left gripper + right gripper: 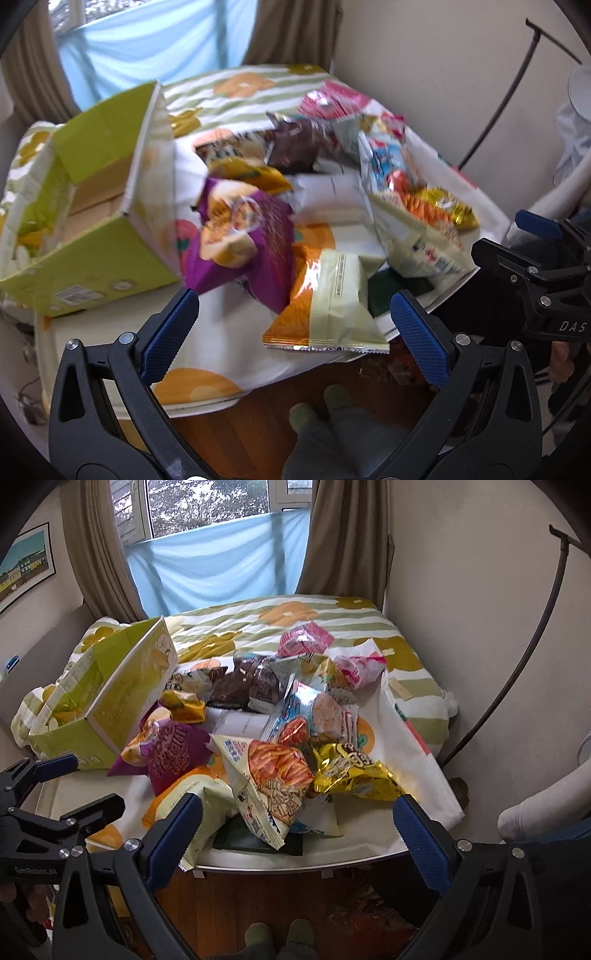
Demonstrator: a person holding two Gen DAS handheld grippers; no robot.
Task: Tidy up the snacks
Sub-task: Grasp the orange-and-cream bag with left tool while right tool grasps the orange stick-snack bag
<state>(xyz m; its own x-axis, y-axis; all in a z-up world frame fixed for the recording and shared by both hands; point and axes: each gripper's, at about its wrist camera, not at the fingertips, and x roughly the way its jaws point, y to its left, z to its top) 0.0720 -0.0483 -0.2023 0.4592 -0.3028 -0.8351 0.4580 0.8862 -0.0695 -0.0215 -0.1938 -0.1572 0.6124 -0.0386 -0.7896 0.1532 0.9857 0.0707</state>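
A pile of snack bags lies on a bed with a flowered cover (pixel 295 613). A purple bag (pixel 243 236) (pixel 166 753), an orange-and-cream bag (pixel 325 306) (pixel 177 797), a cream bag with orange sticks (pixel 273 779), a gold bag (pixel 351 771) and brown bags (pixel 243 683) show. A green cardboard box (pixel 92 206) (pixel 110 698) stands open at the left. My left gripper (pixel 295 332) is open and empty, near the orange-and-cream bag. My right gripper (pixel 299 827) is open and empty, in front of the pile.
A white carrier bag (pixel 413 746) lies under the pile's right side. A wall runs along the right with a black curved pole (pixel 517 664). A curtained window (pixel 221 554) is behind the bed. Wooden floor (pixel 258 897) and the person's feet are below.
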